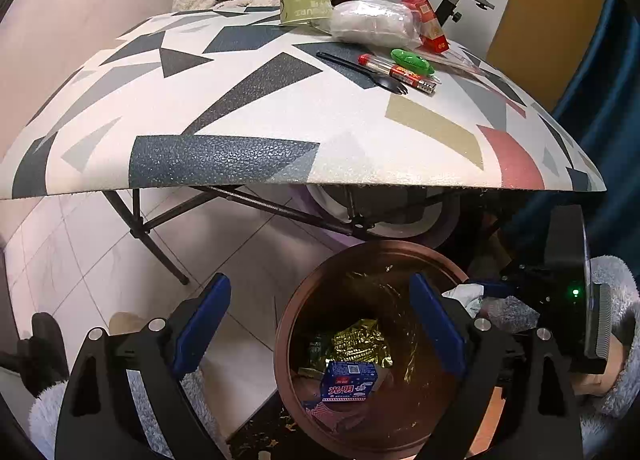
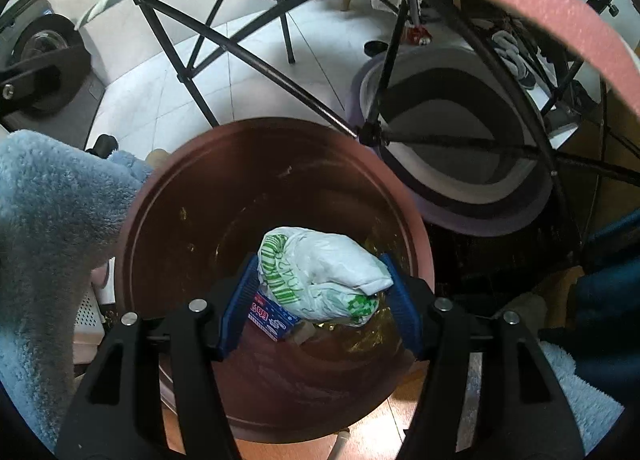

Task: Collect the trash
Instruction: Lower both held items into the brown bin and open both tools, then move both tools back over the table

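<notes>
A brown round trash bin (image 1: 304, 308) stands on the floor below the table edge; it also shows in the right wrist view (image 2: 168, 219). Inside lie a blue carton (image 1: 348, 380) and a gold wrapper (image 1: 360, 342). My left gripper (image 1: 320, 324) is open and empty above the bin's left rim. My right gripper (image 2: 320, 292) is shut on a crumpled white bag with green print (image 2: 320, 276), held over the bin mouth. That bag and gripper show at the bin's right rim in the left wrist view (image 1: 466, 294).
The patterned folding table (image 1: 256, 99) carries a tape roll (image 1: 304, 5), a clear plastic bag (image 1: 374, 21), a red box (image 1: 426, 21), a black fork (image 1: 364, 73), a red tube (image 1: 396, 71) and a green item (image 1: 412, 61). A purple-rimmed basin (image 2: 472, 163) sits under the table among black legs.
</notes>
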Demonstrator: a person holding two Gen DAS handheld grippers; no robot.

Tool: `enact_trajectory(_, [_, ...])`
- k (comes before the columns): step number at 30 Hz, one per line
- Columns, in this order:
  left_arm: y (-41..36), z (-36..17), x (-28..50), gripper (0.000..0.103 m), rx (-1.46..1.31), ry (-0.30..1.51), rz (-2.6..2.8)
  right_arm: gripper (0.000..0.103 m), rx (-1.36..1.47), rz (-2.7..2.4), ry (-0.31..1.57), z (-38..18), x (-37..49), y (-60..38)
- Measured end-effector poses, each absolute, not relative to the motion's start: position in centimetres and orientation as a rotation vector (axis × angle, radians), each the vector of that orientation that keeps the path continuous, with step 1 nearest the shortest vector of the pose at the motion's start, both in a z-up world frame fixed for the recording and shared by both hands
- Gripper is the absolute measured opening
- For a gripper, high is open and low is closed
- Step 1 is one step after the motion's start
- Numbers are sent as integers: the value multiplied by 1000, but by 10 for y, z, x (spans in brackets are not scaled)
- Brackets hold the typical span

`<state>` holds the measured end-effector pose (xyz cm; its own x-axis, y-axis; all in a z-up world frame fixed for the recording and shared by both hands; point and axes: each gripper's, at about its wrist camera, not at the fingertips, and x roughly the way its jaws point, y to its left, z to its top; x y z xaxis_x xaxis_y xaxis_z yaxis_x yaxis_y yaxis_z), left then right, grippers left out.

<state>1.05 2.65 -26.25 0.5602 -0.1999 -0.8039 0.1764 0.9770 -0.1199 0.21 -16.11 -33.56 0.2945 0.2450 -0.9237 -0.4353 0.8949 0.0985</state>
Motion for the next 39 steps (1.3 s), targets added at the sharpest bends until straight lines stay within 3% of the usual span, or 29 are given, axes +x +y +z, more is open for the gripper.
enact_trajectory(3, [27,-263,10,89,-28,951,-221,65,-183,447,1191,-337,1,-160])
enact_trajectory(5, [27,-263,10,89,-29,952,-220,73,-184,442,1186,-338,2,-160])
enact_trajectory(7, [28,-263,10,89,-34,953,-215,92,-182,444,1182,-337,2,-159])
enact_trajectory(10, [30,-263,10,89,-37,953,-206,97,-169,451,1176,-333,3,-162])
enact_trajectory(25, [30,-260,11,97,-37,943,-174,97,-62,389,996,-276,-8,-189])
enact_trajectory(39, [38,-245,10,97,-83,868,-178,97,119,335,860,-240,2,-237])
